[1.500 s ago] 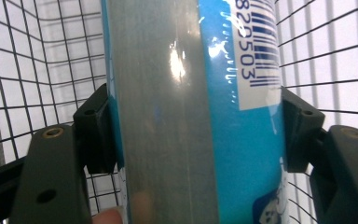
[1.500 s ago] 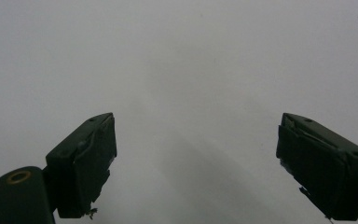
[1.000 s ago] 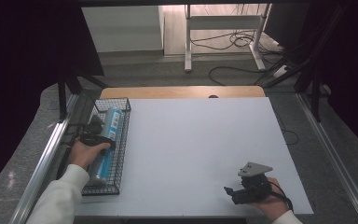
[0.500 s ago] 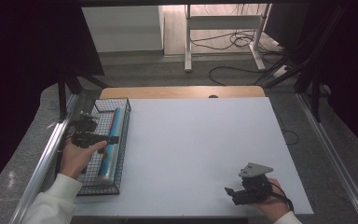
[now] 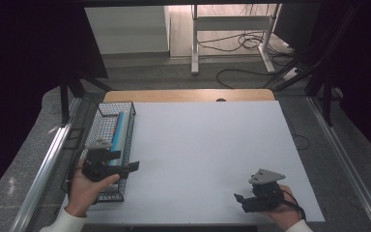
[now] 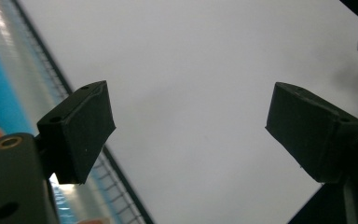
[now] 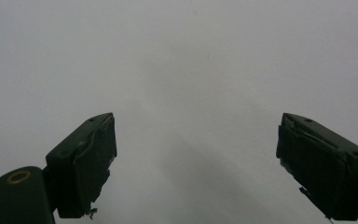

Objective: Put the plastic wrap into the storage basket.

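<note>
White table (image 5: 212, 145) lies bare; tube (image 5: 121, 130) rests in basket (image 5: 104, 112). Left claw (image 5: 131, 167), wide and empty after narrowing slightly, could snag its rim. Right claw (image 5: 239, 200) is wide, empty.

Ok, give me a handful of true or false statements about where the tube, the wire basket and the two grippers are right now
1. The blue tube lies inside the wire basket. True.
2. The left gripper is clamped on the tube. False: its jaws stand apart with nothing between them, over the basket's near end.
3. The right gripper is open above the bare white table. True.
4. The basket sits at the table's right edge. False: it sits at the left edge.
5. The two grippers touch each other. False: they are far apart.
</note>
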`<state>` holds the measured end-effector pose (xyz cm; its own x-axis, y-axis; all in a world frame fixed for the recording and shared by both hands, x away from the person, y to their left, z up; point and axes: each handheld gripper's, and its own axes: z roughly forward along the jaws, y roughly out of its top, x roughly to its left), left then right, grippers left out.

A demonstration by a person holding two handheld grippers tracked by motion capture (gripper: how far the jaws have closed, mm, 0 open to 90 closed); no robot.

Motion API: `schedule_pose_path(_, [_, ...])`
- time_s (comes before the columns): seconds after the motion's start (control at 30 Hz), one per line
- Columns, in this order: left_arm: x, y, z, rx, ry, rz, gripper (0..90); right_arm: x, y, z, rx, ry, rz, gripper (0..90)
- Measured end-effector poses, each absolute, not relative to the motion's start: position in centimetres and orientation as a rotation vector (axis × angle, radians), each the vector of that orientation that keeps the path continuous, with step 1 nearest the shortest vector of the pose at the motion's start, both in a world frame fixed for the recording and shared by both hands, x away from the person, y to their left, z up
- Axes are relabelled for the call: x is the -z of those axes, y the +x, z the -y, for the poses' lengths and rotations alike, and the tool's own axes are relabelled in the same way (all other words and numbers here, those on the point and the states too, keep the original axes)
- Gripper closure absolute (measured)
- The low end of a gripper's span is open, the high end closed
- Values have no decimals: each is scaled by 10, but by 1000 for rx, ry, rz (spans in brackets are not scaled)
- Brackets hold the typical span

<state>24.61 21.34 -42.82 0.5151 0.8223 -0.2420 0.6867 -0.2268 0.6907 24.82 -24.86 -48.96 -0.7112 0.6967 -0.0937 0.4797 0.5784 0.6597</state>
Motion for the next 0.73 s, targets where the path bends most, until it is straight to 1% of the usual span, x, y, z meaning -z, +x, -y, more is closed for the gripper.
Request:
schedule_pose_path(0.17, [449, 232, -197, -226, 2025, -1185, 160, 489, 248, 250, -895, 936, -2466, 125])
schedule_pose_path(0.3, [462, 226, -189, -195, 2062, -1162, 161, 490, 249, 251, -900, 928, -2463, 125])
schedule_pose_path(0.47, [464, 225, -184, -213, 2081, -1135, 162, 489, 248, 252, -911, 914, -2455, 122])
schedule_pose_path(0.73, [468, 229, -181, -223, 2099, -1150, 160, 487, 245, 259, -926, 929, -2417, 120])
